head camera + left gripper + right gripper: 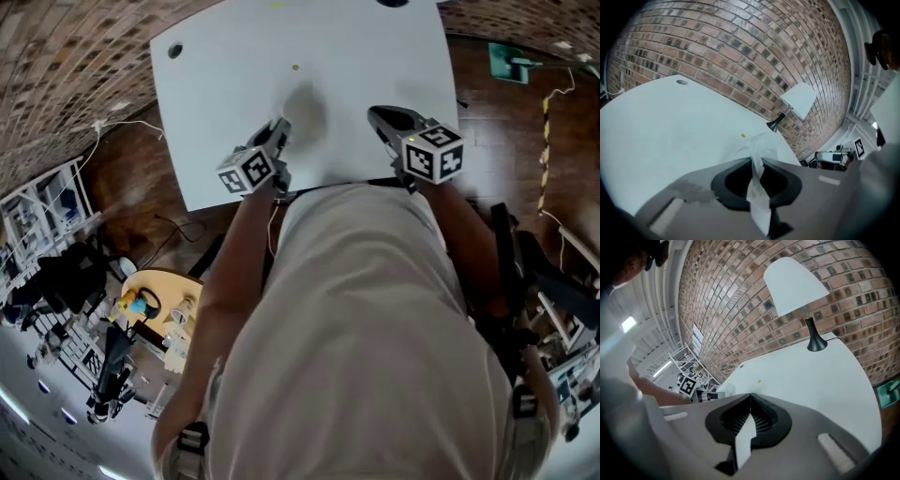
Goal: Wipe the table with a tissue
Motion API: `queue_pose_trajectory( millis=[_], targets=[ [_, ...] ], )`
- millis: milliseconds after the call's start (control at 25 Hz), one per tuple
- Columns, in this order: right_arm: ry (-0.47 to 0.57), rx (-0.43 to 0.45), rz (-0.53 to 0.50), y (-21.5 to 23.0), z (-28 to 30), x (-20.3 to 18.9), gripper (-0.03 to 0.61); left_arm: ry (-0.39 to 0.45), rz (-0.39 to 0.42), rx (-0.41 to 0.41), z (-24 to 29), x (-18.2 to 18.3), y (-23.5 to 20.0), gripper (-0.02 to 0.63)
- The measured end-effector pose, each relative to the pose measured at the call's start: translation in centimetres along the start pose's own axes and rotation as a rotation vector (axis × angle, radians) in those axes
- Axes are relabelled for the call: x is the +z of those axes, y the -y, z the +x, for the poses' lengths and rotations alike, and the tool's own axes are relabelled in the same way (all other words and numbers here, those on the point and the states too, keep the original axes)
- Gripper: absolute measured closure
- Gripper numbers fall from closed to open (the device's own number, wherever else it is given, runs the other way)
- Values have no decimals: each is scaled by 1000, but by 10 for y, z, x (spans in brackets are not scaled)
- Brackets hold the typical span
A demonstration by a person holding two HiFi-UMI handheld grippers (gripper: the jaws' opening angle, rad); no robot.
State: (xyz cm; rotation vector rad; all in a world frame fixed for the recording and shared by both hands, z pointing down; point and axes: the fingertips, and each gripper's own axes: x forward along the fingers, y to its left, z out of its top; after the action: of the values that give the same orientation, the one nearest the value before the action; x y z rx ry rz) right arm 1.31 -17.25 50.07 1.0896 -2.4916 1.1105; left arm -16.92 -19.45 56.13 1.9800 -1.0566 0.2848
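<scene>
2 grippers hang over the near edge of the white tabletop (234,66), 1 in each of my hands. My left gripper (753,160) has its jaws squeezed nearly all the way together, clamped on the tissue (758,199). The white paper runs as a crumpled strip down the seam between the pads and puffs out in a loose bunch past the tips. In the head view the tissue (302,111) is a pale grey-white blur just beyond the tips of that gripper (281,131), above the tabletop close to the middle of its near edge. Whether the paper touches the surface I cannot tell. My right gripper (750,395) has its jaws brought together, tip against tip, and I can make out nothing pinched between them. It sits near the left one, further along the same near edge, with the tissue between the 2 sets of tips. Each gripper carries its cube with square markers, the left cube (247,171) and the right cube (433,152), both at the tabletop's near edge. A small yellow speck (296,67) lies on the tabletop beyond the tissue, toward the middle. A dark round hole (174,51) sits near the far left corner. A lamp (794,284) with a white shade and a black base stands at the far edge, toward the far right corner. Beyond it rises a brick wall (740,47).
</scene>
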Motion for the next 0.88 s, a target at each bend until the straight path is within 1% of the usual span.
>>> queue_pose_trajectory(
  millis=[40,80,160,200,320,400,520,600,640,720,800,880],
  targets=[
    [0,-4,-7,0,4,0,571,1,17,5,-3,6,-3,571],
    [-10,-14,-13,0,2,0,571,-3,10,10,-3,6,-3,571],
    [-32,-26,-14,5,-6,0,571,-14,-43,27,3,-6,-2,571],
    [-34,-23,-12,8,-9,1,571,-19,-53,36,7,-10,-1,571],
    [-30,-21,-4,18,-18,5,571,-44,-34,45,19,-11,4,571],
    [-28,-22,-2,21,-21,8,571,-47,-24,50,24,-2,3,569],
    [-22,-12,3,23,-23,9,571,0,-39,60,28,18,4,569],
    [-19,-5,5,26,-31,8,571,32,-64,30,36,21,16,569],
    [-18,-7,7,29,-37,6,571,33,-68,4,43,18,25,569],
    [-16,-20,16,37,-46,2,571,-2,-36,-28,58,10,38,574],
    [-10,-36,31,44,-48,2,571,-52,37,-2,68,9,32,572],
    [-3,-45,47,47,-43,3,571,-84,90,38,73,19,20,571]
  ],
)
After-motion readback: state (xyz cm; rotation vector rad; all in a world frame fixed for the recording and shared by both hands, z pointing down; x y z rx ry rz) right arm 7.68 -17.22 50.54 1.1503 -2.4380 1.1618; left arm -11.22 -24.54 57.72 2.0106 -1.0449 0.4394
